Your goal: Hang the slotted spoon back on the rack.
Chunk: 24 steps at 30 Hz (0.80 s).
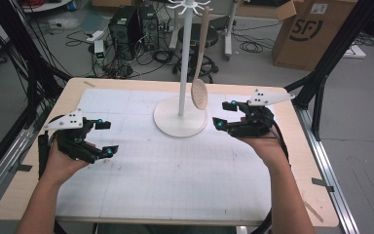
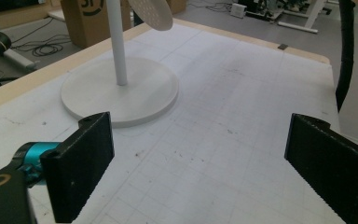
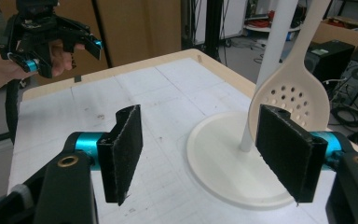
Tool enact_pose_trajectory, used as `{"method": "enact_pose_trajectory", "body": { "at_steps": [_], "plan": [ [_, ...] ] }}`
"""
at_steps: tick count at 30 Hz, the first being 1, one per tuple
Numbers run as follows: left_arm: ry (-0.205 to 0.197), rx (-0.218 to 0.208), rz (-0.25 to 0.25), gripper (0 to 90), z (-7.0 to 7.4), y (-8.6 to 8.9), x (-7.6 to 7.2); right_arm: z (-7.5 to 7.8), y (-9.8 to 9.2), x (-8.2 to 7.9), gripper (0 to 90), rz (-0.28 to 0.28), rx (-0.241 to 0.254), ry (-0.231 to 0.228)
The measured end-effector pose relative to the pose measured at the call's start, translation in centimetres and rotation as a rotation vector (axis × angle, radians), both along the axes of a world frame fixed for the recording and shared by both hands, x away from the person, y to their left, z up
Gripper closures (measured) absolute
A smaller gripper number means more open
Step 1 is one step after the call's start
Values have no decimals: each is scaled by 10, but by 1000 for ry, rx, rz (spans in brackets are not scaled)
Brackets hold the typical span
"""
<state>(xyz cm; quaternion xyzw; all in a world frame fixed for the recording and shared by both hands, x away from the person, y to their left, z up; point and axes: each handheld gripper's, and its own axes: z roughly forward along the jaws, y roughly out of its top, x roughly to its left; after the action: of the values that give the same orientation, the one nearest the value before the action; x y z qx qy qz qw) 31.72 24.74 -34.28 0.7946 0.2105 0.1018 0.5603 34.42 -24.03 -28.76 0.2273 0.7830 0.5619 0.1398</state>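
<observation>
A white stand with a round base (image 1: 168, 121) and a thin pole (image 1: 183, 63) rises at the middle back of the white gridded mat (image 1: 175, 170). A pale slotted spoon (image 1: 199, 92) hangs from a hook at its top, its head just above the base's right side. My left gripper (image 1: 108, 137) is open over the mat's left part, well apart from the stand. To the right of the base, my right gripper (image 1: 223, 114) is open with nothing between its jaws. In the right gripper view (image 3: 200, 158) the spoon's head (image 3: 291, 100) hangs just beyond the right jaw.
The wooden table's edge (image 1: 292, 146) runs close beside my right hand. Behind the table stand a cardboard box (image 1: 311, 29), computer towers (image 1: 131, 24), a stool (image 1: 195, 39) and loose cables. Black frame posts (image 1: 331, 53) flank the table.
</observation>
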Motion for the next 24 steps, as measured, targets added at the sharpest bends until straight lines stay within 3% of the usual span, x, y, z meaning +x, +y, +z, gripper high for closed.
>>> {"method": "enact_pose_trajectory", "body": {
  "at_steps": [9,24],
  "plan": [
    [5,3,-1,87,-3,-1,-1,-17,-9,-5,300,-25,5,7],
    [15,9,-1,85,-10,-2,-3,-62,-25,-18,283,-73,20,20]
  ]
}}
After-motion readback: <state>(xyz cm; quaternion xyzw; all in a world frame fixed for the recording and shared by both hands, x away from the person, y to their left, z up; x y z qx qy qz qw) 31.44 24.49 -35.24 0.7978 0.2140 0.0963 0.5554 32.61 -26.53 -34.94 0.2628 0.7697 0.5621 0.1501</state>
